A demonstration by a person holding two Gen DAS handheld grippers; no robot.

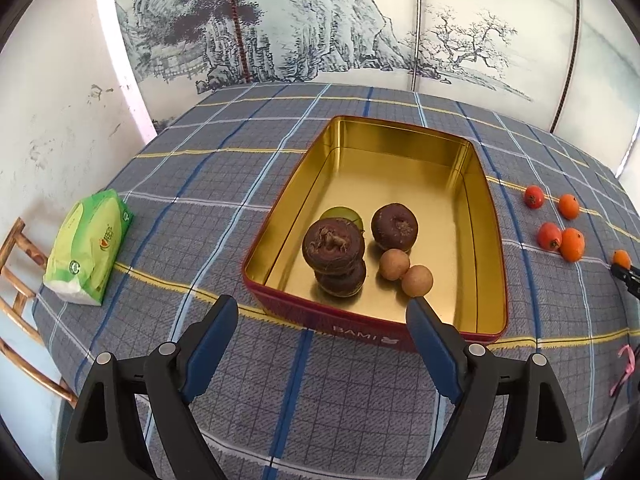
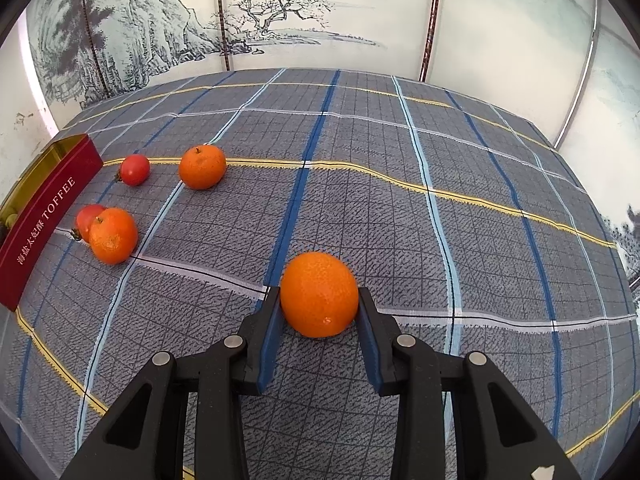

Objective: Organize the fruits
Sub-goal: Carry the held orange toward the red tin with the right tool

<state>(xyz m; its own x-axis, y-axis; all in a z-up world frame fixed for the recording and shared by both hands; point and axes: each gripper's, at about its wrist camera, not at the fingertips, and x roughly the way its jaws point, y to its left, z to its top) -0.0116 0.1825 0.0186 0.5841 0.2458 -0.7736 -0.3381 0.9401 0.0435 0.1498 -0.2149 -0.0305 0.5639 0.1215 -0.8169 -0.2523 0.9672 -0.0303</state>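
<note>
Standing by the checked tablecloth [image 1: 224,184], I start at the far left, where a green tissue pack [image 1: 90,246] lies near the table's edge with a wooden chair [image 1: 18,280] just beyond it. Next comes the left gripper [image 1: 322,308], its blue-padded fingers spread wide and holding nothing, poised over the near rim of the red tin [image 1: 474,208] with its gold inside. In the tin sit two dark brown fruits stacked one on the other [image 1: 334,246], a third dark brown fruit [image 1: 394,227] beside them, a green fruit [image 1: 344,214] half hidden behind the stack, and two small tan fruits [image 1: 406,272] touching each other near the front wall.

Further right, on the cloth well apart from the tin, lie two small red fruits [image 2: 135,169] and two oranges [image 2: 202,167]: one red fruit and one orange sit apart at the back, while the nearer red fruit [image 2: 87,216] touches the nearer orange [image 2: 113,235]. Rightmost, the right gripper [image 2: 319,300] has its two pads pressed against either side of a third orange [image 2: 319,294], pinching it at the cloth; whether the fruit rests on the fabric or is just off it I cannot tell. A painted folding screen [image 2: 280,12] stands behind the table.
</note>
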